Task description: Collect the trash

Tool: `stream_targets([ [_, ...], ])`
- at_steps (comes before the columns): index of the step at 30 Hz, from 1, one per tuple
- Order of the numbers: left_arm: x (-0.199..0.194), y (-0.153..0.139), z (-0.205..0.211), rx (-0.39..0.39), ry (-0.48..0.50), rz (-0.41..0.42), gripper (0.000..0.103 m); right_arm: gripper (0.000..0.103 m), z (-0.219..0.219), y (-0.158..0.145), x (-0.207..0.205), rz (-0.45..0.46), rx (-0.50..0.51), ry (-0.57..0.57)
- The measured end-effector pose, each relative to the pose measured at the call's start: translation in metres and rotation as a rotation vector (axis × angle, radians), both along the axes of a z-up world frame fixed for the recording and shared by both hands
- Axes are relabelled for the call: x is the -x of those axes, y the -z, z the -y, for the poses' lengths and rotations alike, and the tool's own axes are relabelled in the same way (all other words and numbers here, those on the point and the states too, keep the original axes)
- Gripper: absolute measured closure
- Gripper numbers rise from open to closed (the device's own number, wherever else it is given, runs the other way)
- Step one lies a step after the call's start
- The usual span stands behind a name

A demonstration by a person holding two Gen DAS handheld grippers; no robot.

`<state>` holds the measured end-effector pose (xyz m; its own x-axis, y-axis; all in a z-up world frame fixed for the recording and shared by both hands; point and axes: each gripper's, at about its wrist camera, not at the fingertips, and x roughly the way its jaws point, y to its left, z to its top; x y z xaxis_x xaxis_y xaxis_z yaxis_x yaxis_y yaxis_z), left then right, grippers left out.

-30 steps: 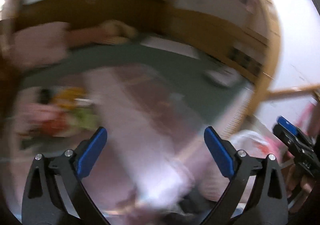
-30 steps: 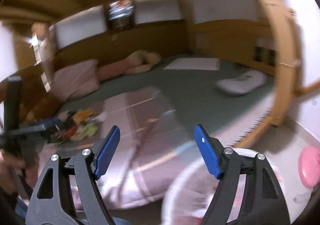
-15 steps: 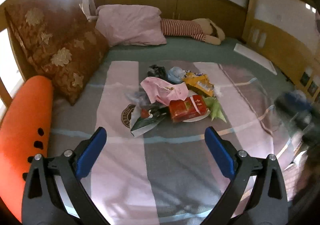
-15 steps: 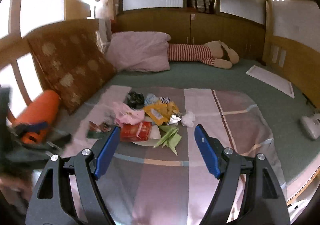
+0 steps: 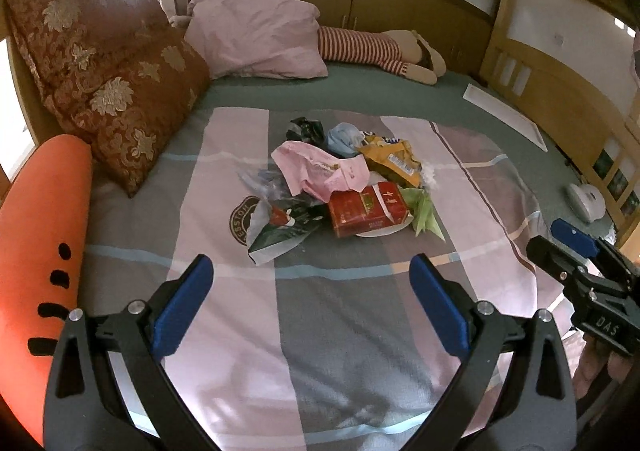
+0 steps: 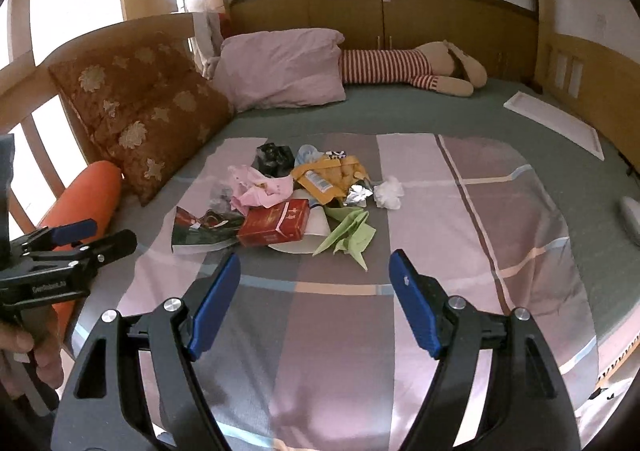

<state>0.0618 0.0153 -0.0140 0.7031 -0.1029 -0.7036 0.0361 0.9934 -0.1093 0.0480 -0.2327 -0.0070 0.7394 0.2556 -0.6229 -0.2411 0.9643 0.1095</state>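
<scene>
Left gripper (image 5: 310, 305) and right gripper (image 6: 314, 301) both spread wide, holding nothing, hovering over the plaid blanket (image 5: 332, 315). Right view alone shows a crumpled white tissue (image 6: 389, 193) and foil scrap (image 6: 357, 195). Trash pile (image 5: 340, 187) mid-blanket ahead: red carton (image 5: 366, 210), pink wrapper, yellow packet, green paper.

A home bedroom: a bed (image 5: 360, 331) with pillows (image 5: 256, 37), a plush toy (image 6: 400, 67) and wooden cabinets (image 6: 440, 19).
</scene>
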Motion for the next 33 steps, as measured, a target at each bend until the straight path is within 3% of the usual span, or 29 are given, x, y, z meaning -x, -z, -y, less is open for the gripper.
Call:
stream_targets([
  [27,-0.003,0.006,0.001,0.000,-0.002,-0.016,0.005,0.028,-0.004,0.012,-0.006,-0.020,0.016,0.004],
  [33,-0.009,0.009,-0.005,-0.003,-0.022,-0.025,0.005,0.028,0.002,0.025,-0.038,-0.082,-0.051,0.050],
])
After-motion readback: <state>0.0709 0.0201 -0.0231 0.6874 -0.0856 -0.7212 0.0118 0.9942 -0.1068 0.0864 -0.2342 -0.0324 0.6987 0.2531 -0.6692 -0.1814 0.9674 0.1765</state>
